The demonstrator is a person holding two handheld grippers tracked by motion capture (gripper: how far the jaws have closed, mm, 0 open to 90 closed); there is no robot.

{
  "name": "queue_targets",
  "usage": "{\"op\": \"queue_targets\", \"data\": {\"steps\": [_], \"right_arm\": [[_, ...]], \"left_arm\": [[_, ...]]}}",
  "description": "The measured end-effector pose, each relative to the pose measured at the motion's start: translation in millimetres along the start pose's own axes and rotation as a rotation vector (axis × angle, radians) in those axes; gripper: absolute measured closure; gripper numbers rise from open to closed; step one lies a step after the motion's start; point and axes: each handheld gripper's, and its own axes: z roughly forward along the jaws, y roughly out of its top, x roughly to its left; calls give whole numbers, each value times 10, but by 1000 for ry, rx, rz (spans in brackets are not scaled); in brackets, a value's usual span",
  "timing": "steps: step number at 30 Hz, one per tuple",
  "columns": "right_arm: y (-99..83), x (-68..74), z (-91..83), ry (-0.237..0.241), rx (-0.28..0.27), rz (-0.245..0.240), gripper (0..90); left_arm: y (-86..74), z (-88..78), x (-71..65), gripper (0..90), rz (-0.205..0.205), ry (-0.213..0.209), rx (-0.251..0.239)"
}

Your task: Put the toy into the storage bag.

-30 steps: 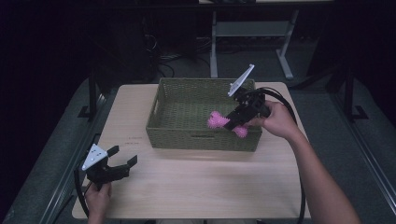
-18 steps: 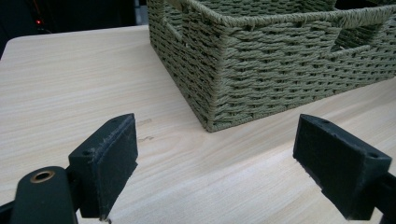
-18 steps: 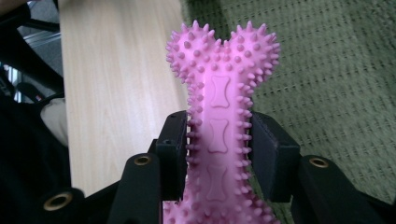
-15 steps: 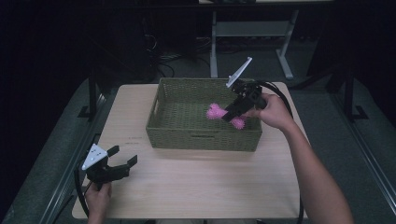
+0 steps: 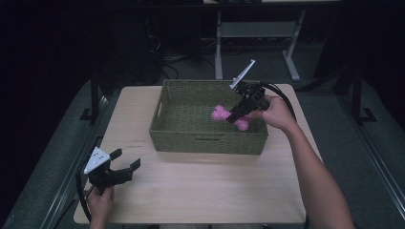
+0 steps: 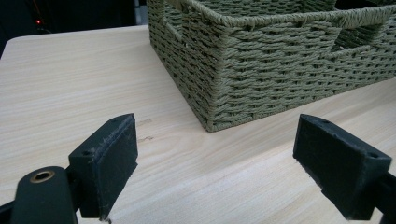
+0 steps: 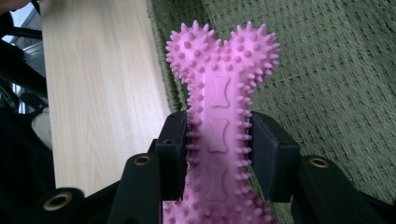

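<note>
Right gripper [image 7: 219, 140] clamps pink spiked bone [image 7: 222, 93] — left gripper [image 6: 229, 163] gapes, empty.

- The right gripper [image 5: 237, 114] now sits farther in over the green basket [image 5: 208, 141], away from the front right rim where it hung a second ago.
- The pink bone toy [image 5: 229, 118] clamped in it now hangs lower inside the basket.
</note>
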Motion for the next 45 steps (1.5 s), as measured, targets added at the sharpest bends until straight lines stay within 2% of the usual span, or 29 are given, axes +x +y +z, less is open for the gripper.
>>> {"op": "queue_targets", "data": {"steps": [11,25,38,41,45], "right_arm": [[-40,-137,50,-4,6,36,578],[-71,-255,186,-5,40,55,577],[-77,-304,317,-2,75,69,575],[-115,-327,371,11,63,78,576],[-176,-358,421,8,78,95,576]], "left_arm": [[2,1,-3,133,1,0,2],[0,-4,13,133,0,1,0],[-2,0,18,133,0,0,3],[-2,2,19,133,-2,-2,3],[-2,2,13,133,-1,-2,2]]}}
